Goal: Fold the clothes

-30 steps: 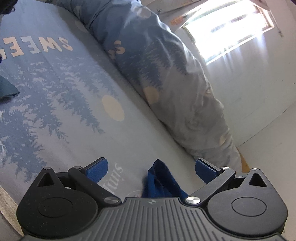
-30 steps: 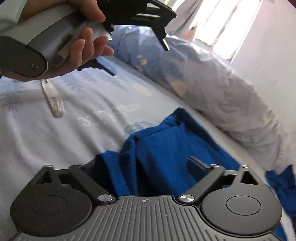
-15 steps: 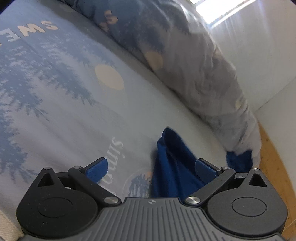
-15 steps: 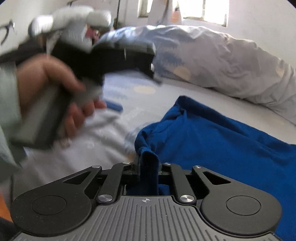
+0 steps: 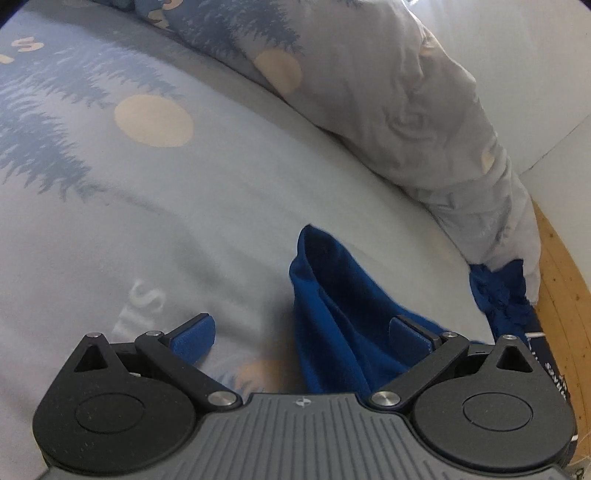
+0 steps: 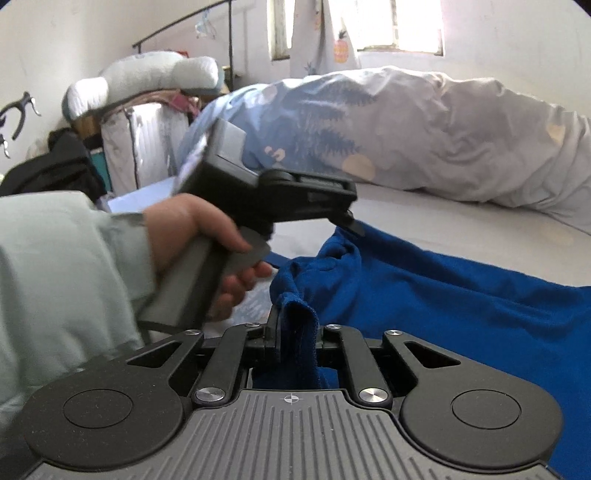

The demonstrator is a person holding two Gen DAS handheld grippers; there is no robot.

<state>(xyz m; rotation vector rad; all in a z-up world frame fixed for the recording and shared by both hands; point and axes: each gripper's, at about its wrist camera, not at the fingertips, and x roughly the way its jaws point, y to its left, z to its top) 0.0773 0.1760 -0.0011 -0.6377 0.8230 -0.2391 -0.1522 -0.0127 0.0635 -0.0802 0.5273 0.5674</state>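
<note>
A bright blue garment (image 6: 443, 295) lies spread on the printed bed sheet (image 5: 184, 206). My right gripper (image 6: 295, 328) is shut on a bunched edge of that cloth, which stands up between its pads. In the left wrist view a raised corner of the blue garment (image 5: 332, 295) sits between the fingers of my left gripper (image 5: 303, 332), nearer the right pad. The left jaws stand wide apart and do not press on it. From the right wrist view, a hand (image 6: 207, 236) in a pale green sleeve holds the left gripper over that same corner.
A rolled duvet (image 5: 388, 103) with a tree print runs along the far side of the bed. A wooden floor (image 5: 554, 288) shows past the bed's right end. Pillows and bags (image 6: 140, 110) are piled at the back left, under a bright window (image 6: 399, 26).
My right gripper closed on the blue cloth and lifted its edge. The left gripper moved closer to the garment's corner, still open.
</note>
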